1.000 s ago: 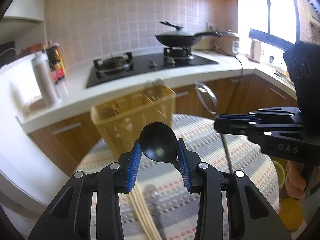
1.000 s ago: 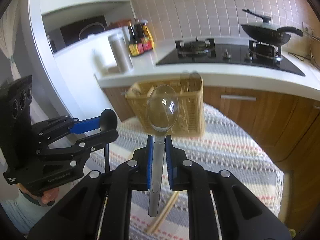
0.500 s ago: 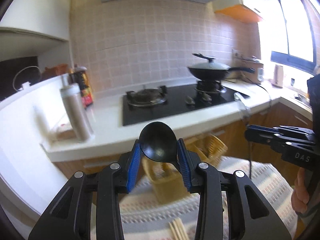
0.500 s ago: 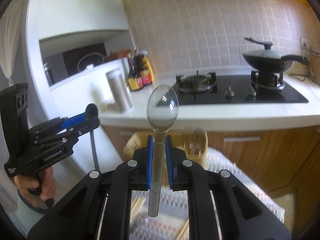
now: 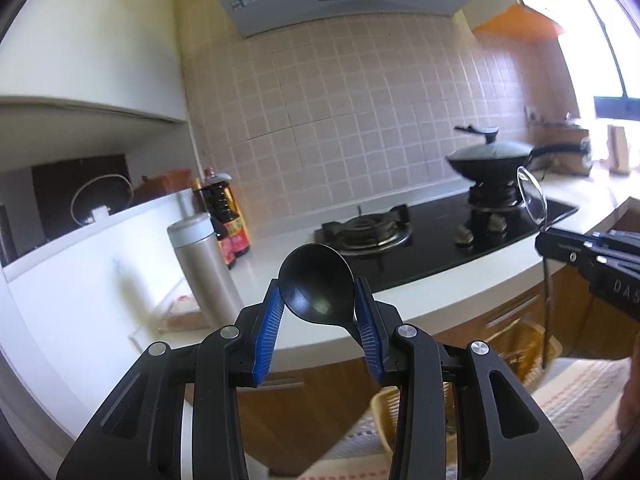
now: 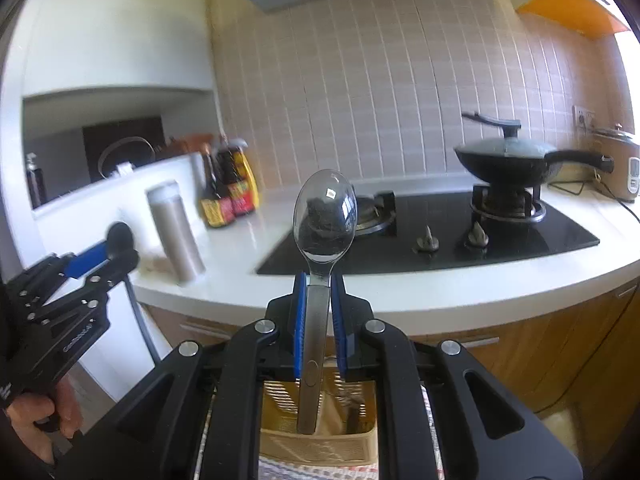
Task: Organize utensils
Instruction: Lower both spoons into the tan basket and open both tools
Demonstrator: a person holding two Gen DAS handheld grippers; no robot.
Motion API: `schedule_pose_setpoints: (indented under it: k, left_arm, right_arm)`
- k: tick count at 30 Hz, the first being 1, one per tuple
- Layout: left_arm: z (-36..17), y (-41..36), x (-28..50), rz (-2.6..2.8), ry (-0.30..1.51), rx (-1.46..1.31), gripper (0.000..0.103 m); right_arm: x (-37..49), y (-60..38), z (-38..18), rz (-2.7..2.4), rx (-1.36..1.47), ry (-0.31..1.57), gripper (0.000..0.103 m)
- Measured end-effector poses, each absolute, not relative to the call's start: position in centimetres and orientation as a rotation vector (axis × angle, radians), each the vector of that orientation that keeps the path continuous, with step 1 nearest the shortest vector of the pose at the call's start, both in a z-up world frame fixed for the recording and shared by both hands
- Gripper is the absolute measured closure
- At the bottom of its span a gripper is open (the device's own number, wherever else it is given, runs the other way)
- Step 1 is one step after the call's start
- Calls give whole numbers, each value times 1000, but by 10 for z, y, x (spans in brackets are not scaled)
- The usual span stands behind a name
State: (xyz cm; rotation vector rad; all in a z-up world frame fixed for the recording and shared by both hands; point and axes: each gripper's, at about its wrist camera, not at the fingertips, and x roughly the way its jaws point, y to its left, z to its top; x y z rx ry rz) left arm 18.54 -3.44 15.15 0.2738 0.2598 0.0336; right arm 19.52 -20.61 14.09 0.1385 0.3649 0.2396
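**Both tongs raised with a spoon each above the utensil basket**

The left tongs (image 5: 319, 310) clamp a black spoon (image 5: 316, 294) by the sides of its bowl, the blue pads pressing on either edge and the bowl facing the camera. From the right wrist view, its handle hangs straight down below the tongs.

The right tongs (image 6: 319, 312) are closed tight on the neck of a metal spoon (image 6: 324, 218), which stands upright with its shiny bowl above the pads and its handle reaching down between the fingers. Seen from the left wrist view, the same spoon shows edge-on at the right.

A woven yellow basket (image 6: 320, 446) sits low in the right wrist view, directly under the metal spoon's handle end, on a striped cloth (image 6: 316, 472). In the left view the basket is partly hidden behind the tongs.

Beyond lies the white desk (image 6: 420, 296) with a black gas hob (image 6: 440, 236), a lidded wok (image 6: 508, 160) on the right burner, a steel flask (image 6: 174, 236) and dark sauce bottles (image 6: 226, 192) against the tiled wall. A hand (image 6: 36, 420) holds the left tongs' grip.
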Motion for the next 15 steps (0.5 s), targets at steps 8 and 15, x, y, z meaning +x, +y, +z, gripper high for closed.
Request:
schedule_pose_setpoints:
  k: [8,15]
  left_arm:
    - [116,-31,216,40,331,235,69]
    - [97,-29,222,46,347,250,68]
  right_arm:
    - [216,-200,112,147,81,354,93]
    - [213,-201,89,126,84,306,93]
